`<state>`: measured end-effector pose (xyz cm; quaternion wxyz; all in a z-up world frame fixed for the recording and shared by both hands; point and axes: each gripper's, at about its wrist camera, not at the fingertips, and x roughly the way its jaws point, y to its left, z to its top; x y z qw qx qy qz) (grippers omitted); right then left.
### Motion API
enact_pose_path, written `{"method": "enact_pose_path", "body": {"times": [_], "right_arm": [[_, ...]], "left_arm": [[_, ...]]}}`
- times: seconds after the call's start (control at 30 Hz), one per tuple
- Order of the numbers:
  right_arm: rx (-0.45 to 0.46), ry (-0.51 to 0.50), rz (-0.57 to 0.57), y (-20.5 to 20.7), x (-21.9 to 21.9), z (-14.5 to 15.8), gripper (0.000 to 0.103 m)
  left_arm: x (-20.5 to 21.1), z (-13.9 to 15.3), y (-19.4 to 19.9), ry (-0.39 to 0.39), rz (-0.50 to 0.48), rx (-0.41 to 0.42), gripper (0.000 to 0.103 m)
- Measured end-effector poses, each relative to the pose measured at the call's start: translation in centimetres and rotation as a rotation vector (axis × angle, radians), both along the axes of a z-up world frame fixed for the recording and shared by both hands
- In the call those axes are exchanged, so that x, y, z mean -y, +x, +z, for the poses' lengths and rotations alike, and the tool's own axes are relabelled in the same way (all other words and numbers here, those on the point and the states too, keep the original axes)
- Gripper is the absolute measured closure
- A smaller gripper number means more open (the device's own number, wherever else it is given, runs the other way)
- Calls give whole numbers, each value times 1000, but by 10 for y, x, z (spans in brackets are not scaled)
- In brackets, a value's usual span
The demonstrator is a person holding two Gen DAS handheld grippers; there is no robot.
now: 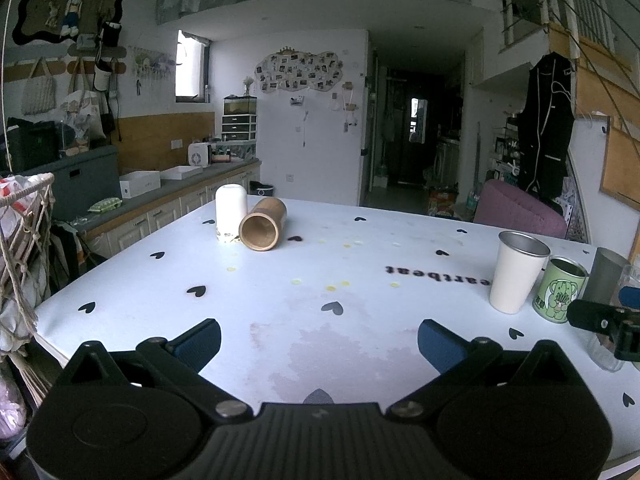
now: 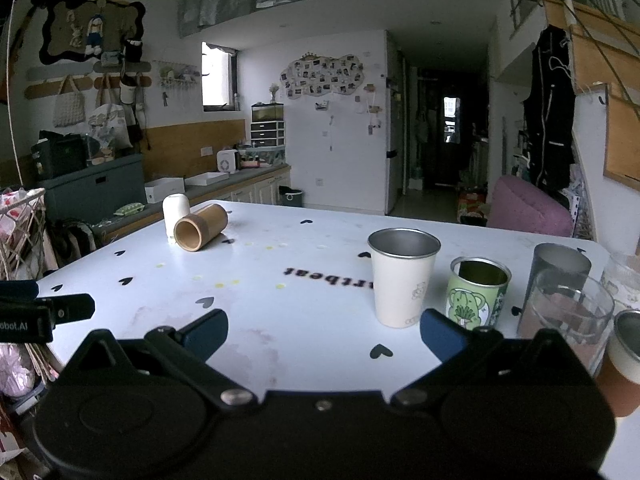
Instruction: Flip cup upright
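A bamboo cup [image 1: 262, 226] lies on its side at the far left of the white table [image 1: 320, 320], its open mouth toward me. A white cup [image 1: 231, 213] stands upside down right beside it, at its left. Both also show in the right wrist view: the bamboo cup [image 2: 199, 227] and the white cup [image 2: 175, 211]. My left gripper [image 1: 319, 342] is open and empty, low over the near table, well short of them. My right gripper [image 2: 324, 334] is open and empty, near the upright cups.
Upright at the right stand a white steel-lined cup [image 2: 403, 282], a green bear cup [image 2: 478, 294], a grey cup [image 2: 558, 270] and a glass [image 2: 568, 318]. A rope basket [image 1: 24, 248] sits off the table's left edge. A pink chair [image 1: 520, 208] stands behind the table.
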<state>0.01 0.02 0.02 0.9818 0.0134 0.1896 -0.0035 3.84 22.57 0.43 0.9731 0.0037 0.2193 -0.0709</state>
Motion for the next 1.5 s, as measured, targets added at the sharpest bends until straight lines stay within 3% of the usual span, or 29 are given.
{"method": "enact_pose_path", "body": {"times": [1.0,1.2,1.5], "right_arm": [[13,0,-3,-1,11,0,0],[59,-8,19,-18,2,0,0],[47,25,42,-14,-3,-24,0]], "left_arm": [[1,-7,9,-11,-14,11,0],[-10,3,41,-39,-45,67,0],[-14,5,134,5,-117,104,0]]}}
